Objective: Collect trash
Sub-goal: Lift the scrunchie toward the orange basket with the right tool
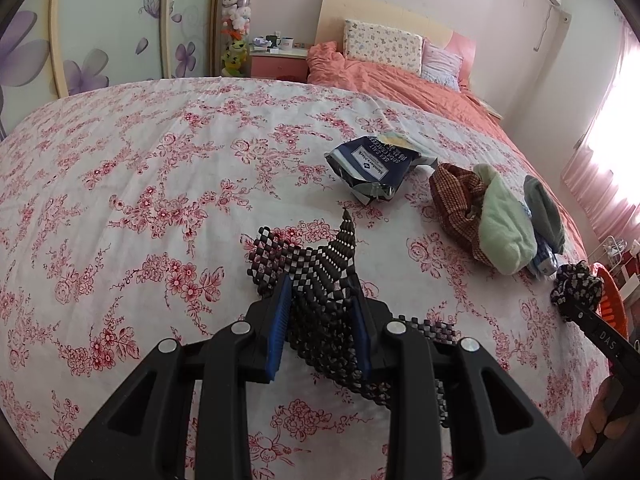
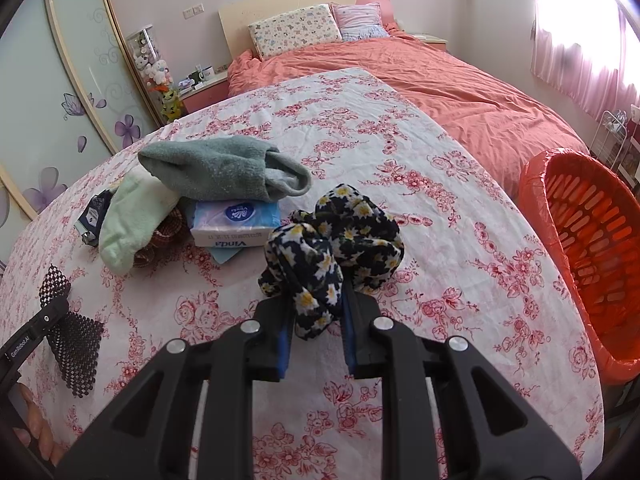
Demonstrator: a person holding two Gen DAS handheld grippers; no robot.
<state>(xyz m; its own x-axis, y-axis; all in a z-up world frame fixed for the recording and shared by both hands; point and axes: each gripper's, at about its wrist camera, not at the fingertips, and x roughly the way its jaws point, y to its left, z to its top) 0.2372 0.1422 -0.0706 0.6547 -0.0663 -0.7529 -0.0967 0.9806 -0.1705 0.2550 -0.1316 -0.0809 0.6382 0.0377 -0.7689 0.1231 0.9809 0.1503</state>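
My left gripper (image 1: 322,300) is shut on a black-and-white checkered mesh piece (image 1: 320,272) that lies bunched on the floral sheet; it also shows in the right wrist view (image 2: 74,340). My right gripper (image 2: 316,320) is shut on a dark floral cloth (image 2: 336,236), held just above the sheet; it shows in the left wrist view (image 1: 576,286). A dark blue snack bag (image 1: 372,166) lies further ahead. An orange basket (image 2: 592,256) stands off the table's right edge.
A pile beside the snack bag holds a woven brown cloth (image 1: 456,204), a pale green sock (image 2: 132,220), a grey-green sock (image 2: 224,168) and a Vinda tissue pack (image 2: 236,224). A bed with an orange cover (image 2: 460,84) lies behind the table.
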